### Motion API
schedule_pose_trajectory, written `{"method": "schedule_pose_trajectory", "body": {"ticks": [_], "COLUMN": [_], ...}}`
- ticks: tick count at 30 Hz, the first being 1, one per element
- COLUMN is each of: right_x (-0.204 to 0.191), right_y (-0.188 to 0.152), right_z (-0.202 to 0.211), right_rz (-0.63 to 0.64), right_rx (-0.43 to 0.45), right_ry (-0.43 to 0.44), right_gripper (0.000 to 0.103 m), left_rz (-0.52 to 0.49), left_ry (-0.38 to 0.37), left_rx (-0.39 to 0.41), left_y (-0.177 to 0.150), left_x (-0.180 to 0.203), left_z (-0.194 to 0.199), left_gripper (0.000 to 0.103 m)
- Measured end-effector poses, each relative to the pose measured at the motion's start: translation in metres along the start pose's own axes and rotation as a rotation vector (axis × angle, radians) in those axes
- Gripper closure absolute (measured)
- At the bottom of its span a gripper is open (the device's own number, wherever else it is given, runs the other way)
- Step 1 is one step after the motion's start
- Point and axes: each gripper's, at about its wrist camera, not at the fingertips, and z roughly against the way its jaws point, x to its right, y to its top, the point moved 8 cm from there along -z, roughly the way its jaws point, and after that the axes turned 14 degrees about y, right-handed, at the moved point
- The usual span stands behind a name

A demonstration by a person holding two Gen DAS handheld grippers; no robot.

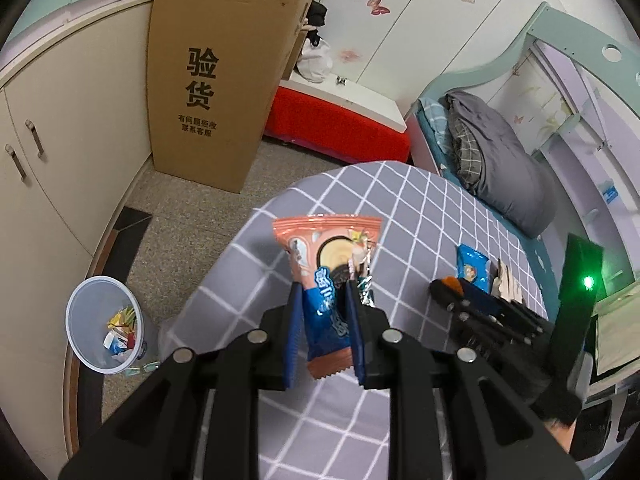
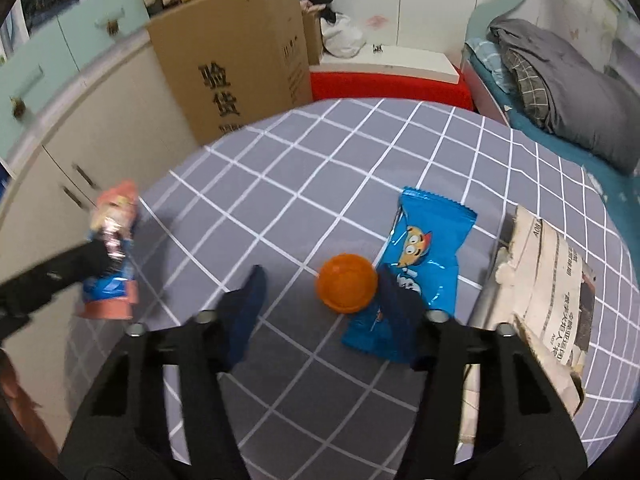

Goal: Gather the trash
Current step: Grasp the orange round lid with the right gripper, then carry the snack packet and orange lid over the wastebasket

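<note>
Nearest in the left wrist view, the pink-and-blue cookie wrapper (image 1: pixel 332 292) is pinched upright between the blue pads of the left gripper (image 1: pixel 322 292), held clear above the table (image 1: pixel 400 208) with its grey checked cloth. In the right wrist view, the right gripper (image 2: pixel 320 280) is seen with its jaws apart and nothing clamped. The orange bottle cap (image 2: pixel 346 283) lies between the fingers, hard against the right-hand one, which overlaps the blue snack wrapper (image 2: pixel 420 252) lying flat on the cloth. Whether that finger is touching the wrapper cannot be told.

Just beyond, at the table's right edge, a torn paper package (image 2: pixel 548 280) is seen lying. Off the table's left edge, down on the floor, the clear trash bin (image 1: pixel 102 324) is waiting, a few wrappers already inside.

The step in hand is judged to be twofold: the cookie wrapper is to be carried out over the bin, and the cap is to be taken. For a clean drop, the wrapper should be released only once it is well inside the rim. The cap should be centred between the pads before closing, or it may squirt sideways onto the blue wrapper.

Farther back, a tall cardboard box (image 1: pixel 216 92) is propped against the cabinets.
</note>
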Motion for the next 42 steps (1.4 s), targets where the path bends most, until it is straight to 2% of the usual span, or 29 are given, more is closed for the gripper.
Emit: {"method": "schedule_pose_trajectory", "body": {"ticks": [2,8,11,13,17,21,23,25,27,33,36,37,38,39,40,41,42], "right_x": [0.000,-0.013,-0.047,-0.084,-0.153,-0.216,-0.249,-0.273,-0.301,-0.341,-0.349,-0.349,-0.350,-0.349,-0.349,-0.349,-0.347], "right_y": [0.001,0.002,0.003,0.001,-0.002,-0.008,-0.013,-0.017,-0.023,-0.032,-0.033,-0.032,-0.031,-0.031,-0.030,-0.030,-0.031], "right_z": [-0.002,0.001,0.005,0.004,-0.003,-0.015,-0.023,-0.031,-0.046,-0.082,-0.093,-0.095,-0.097,-0.099,-0.101,-0.104,-0.105], "right_rz": [0.014,-0.009,0.035,0.078,0.146,0.196,0.218,0.240,0.265,0.242,0.238,0.235,0.232,0.232,0.232,0.228,0.227], "right_rx": [0.001,0.020,0.041,0.049,0.043,0.030,0.018,0.010,0.000,-0.051,-0.046,-0.040,-0.026,-0.019,-0.013,-0.012,-0.012], "right_ry": [-0.029,0.024,0.066,0.119,0.221,0.314,0.365,0.383,0.394,0.438,0.432,0.427,0.416,0.405,0.397,0.391,0.386], "right_gripper": [0.072,0.074,0.074,0.074,0.074,0.074,0.074,0.074,0.074,0.074,0.074,0.074,0.074,0.074,0.074,0.074,0.074], "left_rz": [0.003,0.029,0.051,0.069,0.092,0.121,0.137,0.151,0.170,0.232,0.272,0.280,0.287,0.289,0.291,0.296,0.297], "left_ry": [-0.006,0.016,0.041,0.071,0.184,0.253,0.320,0.365,0.376,0.433,0.427,0.425,0.432,0.454,0.506,0.528,0.509], "left_rx": [0.005,0.022,0.033,0.052,0.091,0.098,0.109,0.105,0.089,0.002,-0.008,-0.014,-0.017,-0.021,-0.028,-0.028,-0.031], "left_y": [-0.001,-0.007,-0.010,-0.012,-0.020,-0.029,-0.033,-0.037,-0.041,-0.039,-0.030,-0.026,-0.025,-0.024,-0.023,-0.025,-0.028], "left_x": [-0.011,-0.050,-0.072,-0.093,-0.137,-0.180,-0.206,-0.231,-0.249,-0.311,-0.329,-0.335,-0.339,-0.344,-0.353,-0.359,-0.360], "left_z": [0.003,0.011,0.017,0.023,0.035,0.041,0.043,0.042,0.040,0.015,0.004,-0.001,-0.004,-0.008,-0.010,-0.010,-0.010], "left_gripper": [0.082,0.082,0.082,0.082,0.082,0.082,0.082,0.082,0.082,0.082,0.080,0.079,0.067,0.041,0.032,0.031,0.031]}}
